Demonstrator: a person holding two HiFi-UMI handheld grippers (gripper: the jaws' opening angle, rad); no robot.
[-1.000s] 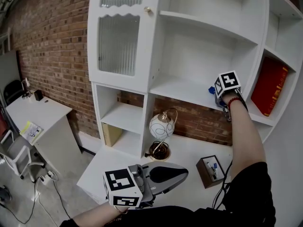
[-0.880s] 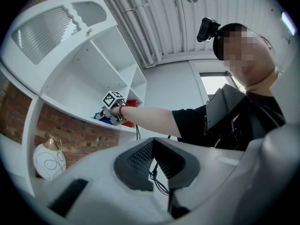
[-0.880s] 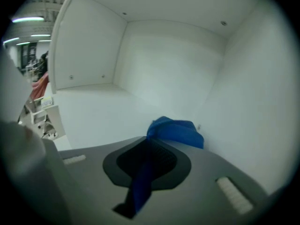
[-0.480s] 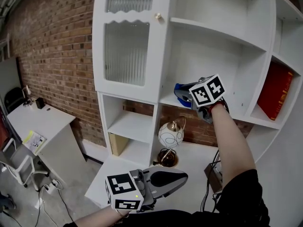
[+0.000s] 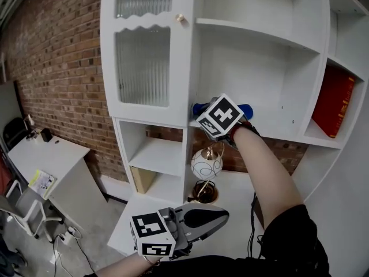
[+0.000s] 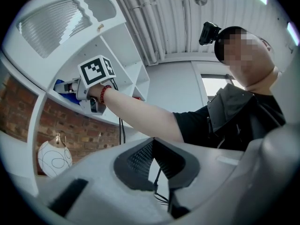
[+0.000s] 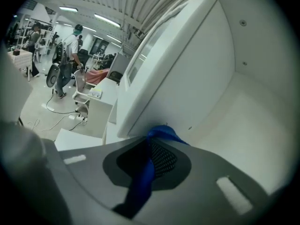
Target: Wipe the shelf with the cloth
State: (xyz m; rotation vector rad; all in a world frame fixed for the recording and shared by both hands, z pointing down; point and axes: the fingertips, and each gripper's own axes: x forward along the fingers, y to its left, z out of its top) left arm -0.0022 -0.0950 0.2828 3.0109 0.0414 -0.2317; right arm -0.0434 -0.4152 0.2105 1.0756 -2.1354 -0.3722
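Cloth on the shelf
My right tongs clenched the cloth lengthwise, tip toward the side wall; lamp below, red book rightward; left tongs closed, empty.

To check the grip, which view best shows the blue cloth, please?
The right gripper view: the blue cloth sits pinched in the right gripper. The head view shows only edges behind that gripper; the left gripper view, a scrap.

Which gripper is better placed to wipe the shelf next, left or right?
Right. The right gripper is shut on the blue cloth and is already up at the shelf. The left gripper hangs low, shut on nothing, away from it.
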